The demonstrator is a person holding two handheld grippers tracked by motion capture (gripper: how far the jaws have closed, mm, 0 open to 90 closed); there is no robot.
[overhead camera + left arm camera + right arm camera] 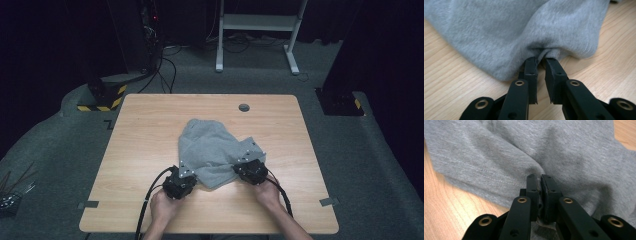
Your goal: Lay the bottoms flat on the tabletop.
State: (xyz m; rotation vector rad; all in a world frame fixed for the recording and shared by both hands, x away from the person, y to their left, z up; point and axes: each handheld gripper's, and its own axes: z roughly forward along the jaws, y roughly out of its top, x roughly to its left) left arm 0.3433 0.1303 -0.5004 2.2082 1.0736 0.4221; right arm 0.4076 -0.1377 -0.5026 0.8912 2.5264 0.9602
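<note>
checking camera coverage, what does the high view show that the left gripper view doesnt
High view alone: the whole wooden table with the cable hole, both hands, the right gripper at the cloth's near right edge, the carpet and a white frame behind.
Left gripper view alone: the left gripper close up, its jaws pinching a bunched hem, and the stitch line.
Both: the grey garment lying on the table.
</note>
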